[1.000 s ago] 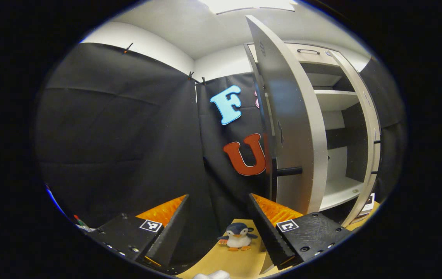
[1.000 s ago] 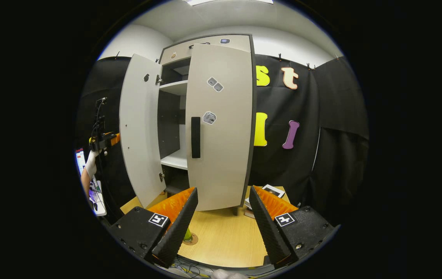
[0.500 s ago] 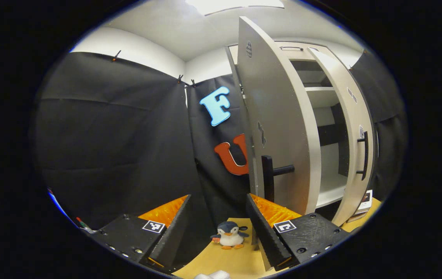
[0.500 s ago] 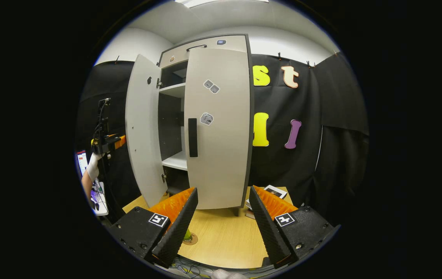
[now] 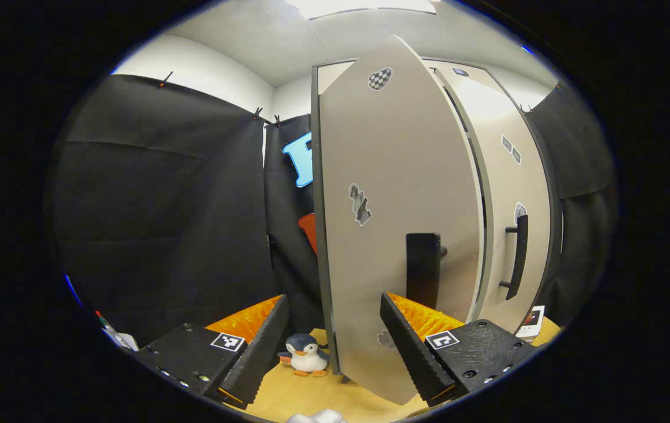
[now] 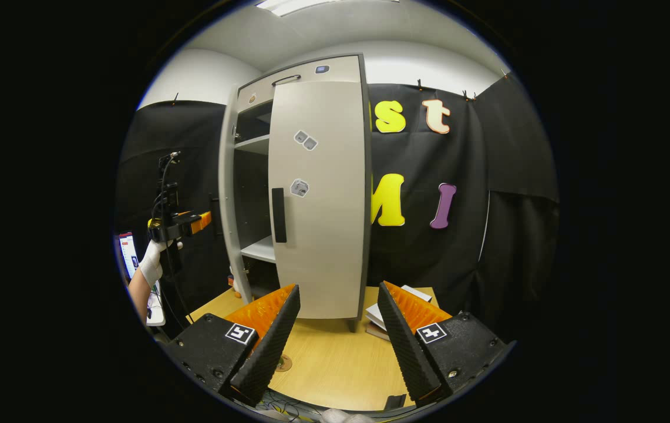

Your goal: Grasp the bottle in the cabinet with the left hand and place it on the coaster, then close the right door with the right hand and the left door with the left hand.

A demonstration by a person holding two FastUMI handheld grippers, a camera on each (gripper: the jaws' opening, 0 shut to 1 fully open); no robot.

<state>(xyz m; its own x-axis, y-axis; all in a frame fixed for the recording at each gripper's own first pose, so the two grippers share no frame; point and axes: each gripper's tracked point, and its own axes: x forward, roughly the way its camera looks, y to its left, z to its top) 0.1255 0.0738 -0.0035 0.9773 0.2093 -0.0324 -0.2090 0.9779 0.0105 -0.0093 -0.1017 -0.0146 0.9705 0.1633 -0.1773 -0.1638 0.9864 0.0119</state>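
Right gripper view, left to right: gloved hand (image 6: 151, 267) holding left gripper (image 6: 194, 221) beside the tall upright grey cabinet (image 6: 305, 194); its left door (image 6: 228, 200) stands edge-on, partly open; its right door (image 6: 320, 200) is shut. Round coaster (image 6: 282, 362) lies before the cabinet on the wooden table (image 6: 335, 358). Right gripper (image 6: 337, 335): fingers spread, holding nothing. Left gripper (image 5: 332, 341), its own view: fingers spread beside a toy penguin (image 5: 306, 355).

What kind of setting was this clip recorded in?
It looks like a staged recording booth rather than a real home: black cloth walls hang from clips around a tall grey cabinet standing on a wooden table, with a toy penguin as a prop beside it.
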